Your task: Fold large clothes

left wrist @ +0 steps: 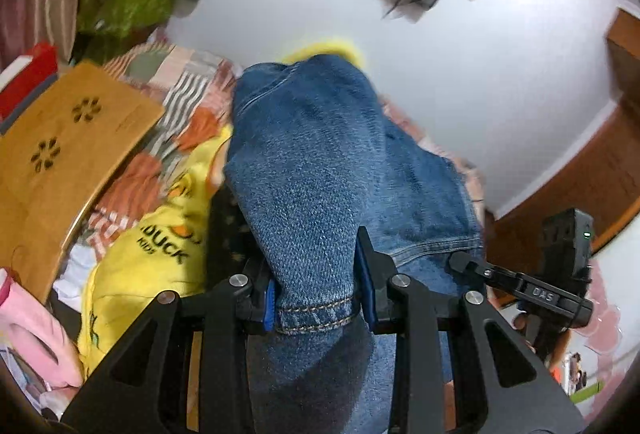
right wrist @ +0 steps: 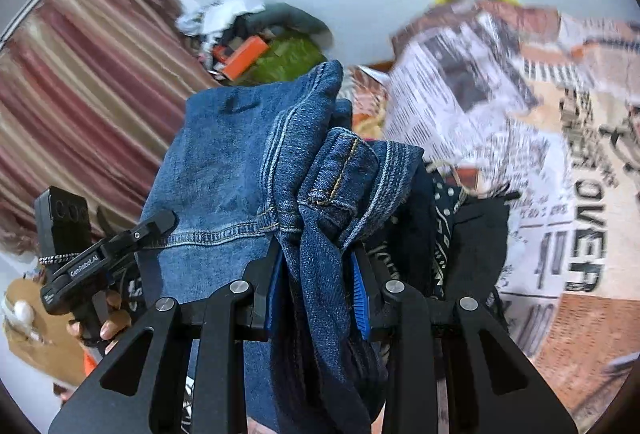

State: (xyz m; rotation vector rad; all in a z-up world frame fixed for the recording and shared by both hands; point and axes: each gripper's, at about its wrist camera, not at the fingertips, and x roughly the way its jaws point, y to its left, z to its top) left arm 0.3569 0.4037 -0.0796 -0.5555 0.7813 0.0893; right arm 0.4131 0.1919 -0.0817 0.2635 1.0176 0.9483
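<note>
A pair of blue denim jeans (left wrist: 320, 154) hangs lifted between both grippers over the bed. In the left wrist view my left gripper (left wrist: 318, 286) is shut on a stitched hem of the jeans, with blue pads (left wrist: 270, 300) pressing on both sides. In the right wrist view my right gripper (right wrist: 318, 274) is shut on a bunched fold of the jeans (right wrist: 224, 162) near a belt loop. Each view shows the other gripper close by: the right gripper (left wrist: 464, 264) beside the denim, and the left gripper (right wrist: 160, 222) with a person's fingers (right wrist: 106, 328) on its handle.
A yellow printed shirt (left wrist: 160, 254), a pink garment (left wrist: 32, 334) and a wooden board (left wrist: 60, 154) lie on the patchwork bed cover (left wrist: 188, 94). A dark patterned garment (right wrist: 440, 218) lies on the newspaper-print sheet (right wrist: 560, 194). A striped curtain (right wrist: 80, 94) hangs at the left.
</note>
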